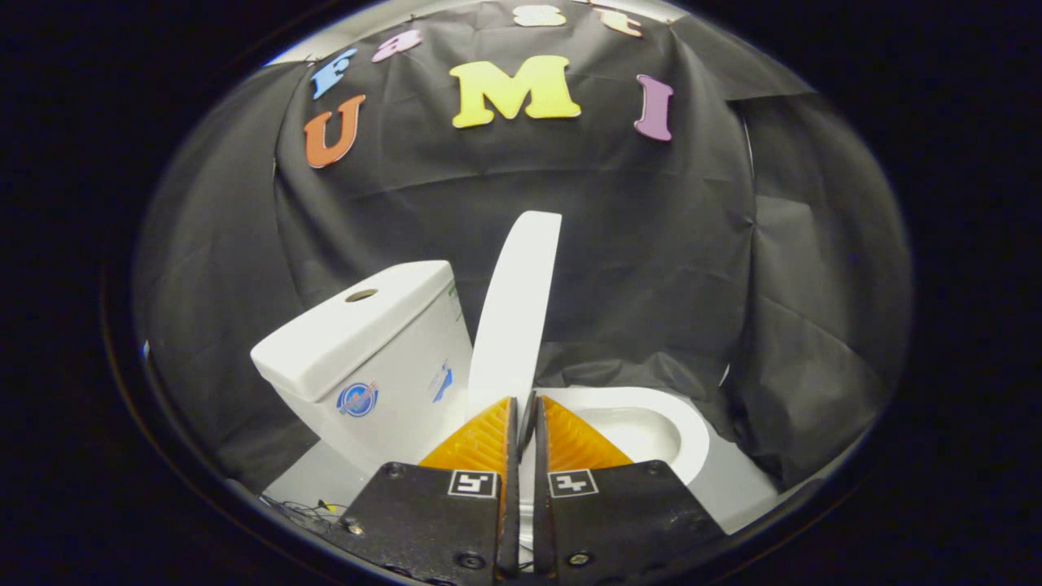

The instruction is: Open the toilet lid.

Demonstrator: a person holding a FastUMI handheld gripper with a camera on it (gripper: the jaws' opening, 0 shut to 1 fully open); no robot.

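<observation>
Black cloth drapes the booth behind and around a glossy white ceramic toilet standing on a pale grey floor. Its white plastic lid stands raised, nearly upright, beside the white rectangular cistern. The gripper has its fingers drawn nearly together at the lid's lower edge; whether they pinch it I cannot tell.
</observation>
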